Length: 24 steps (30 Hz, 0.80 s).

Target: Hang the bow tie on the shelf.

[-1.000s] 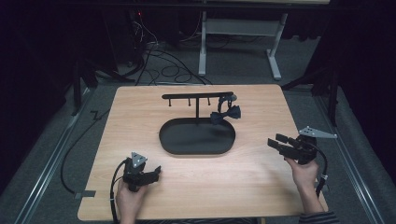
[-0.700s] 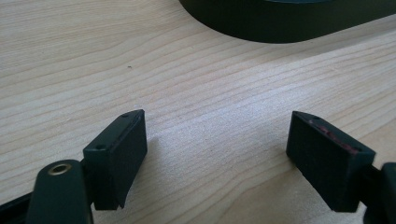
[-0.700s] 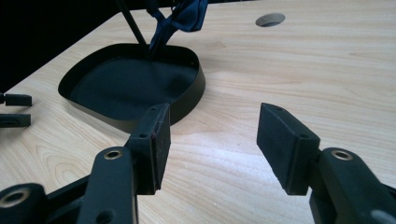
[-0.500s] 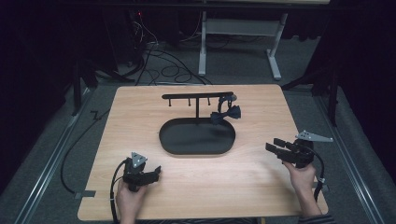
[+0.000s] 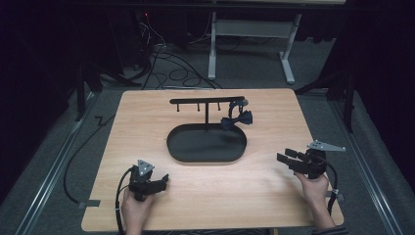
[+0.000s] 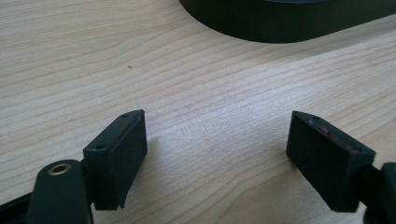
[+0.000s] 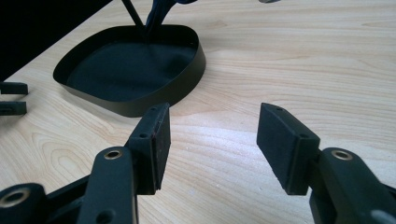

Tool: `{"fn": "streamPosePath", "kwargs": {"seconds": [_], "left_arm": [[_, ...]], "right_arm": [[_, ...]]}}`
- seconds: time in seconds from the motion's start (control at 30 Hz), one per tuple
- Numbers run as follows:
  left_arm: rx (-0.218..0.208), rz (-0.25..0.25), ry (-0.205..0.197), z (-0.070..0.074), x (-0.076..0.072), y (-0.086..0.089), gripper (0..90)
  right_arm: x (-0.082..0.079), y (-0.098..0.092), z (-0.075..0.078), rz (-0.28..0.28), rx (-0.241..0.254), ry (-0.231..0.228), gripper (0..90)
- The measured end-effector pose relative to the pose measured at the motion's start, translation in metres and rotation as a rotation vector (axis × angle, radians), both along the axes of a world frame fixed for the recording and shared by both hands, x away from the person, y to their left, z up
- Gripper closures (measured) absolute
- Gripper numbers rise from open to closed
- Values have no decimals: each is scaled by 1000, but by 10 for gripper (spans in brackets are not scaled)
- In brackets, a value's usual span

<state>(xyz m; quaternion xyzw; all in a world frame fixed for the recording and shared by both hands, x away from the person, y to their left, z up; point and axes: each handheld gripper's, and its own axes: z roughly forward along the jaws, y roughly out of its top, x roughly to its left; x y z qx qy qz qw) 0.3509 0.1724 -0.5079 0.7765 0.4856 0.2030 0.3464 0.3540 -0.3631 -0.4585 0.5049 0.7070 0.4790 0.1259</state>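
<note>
A light wooden desk (image 5: 147,122) carries a black oval tray (image 5: 206,144) at its middle, long axis running side to side, nothing lying inside. A T-shaped rack (image 5: 207,101) rises from the tray's far edge; a dark bow-shaped item (image 5: 237,119) hangs at its right end, details hard to make out. Nearer than the tray, the left tool (image 6: 215,154) and right tool (image 7: 212,140) both gape wide, empty.

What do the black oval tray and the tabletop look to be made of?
The black oval tray looks like thin sheet metal with a matte dark coating: its wall is slim and crisp-edged, with a faint sheen, though moulded plastic is possible. The light wooden tabletop shows pale wood grain under a smooth satin finish; solid wood or printed laminate cannot be told apart.
</note>
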Motion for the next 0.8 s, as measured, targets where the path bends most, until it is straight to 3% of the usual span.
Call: {"fn": "streamPosePath", "kwargs": {"seconds": [0.8], "left_arm": [[-1,0,-1,0,0,0,206]], "right_arm": [[0,15,-17,33,-41,41,462]]}}
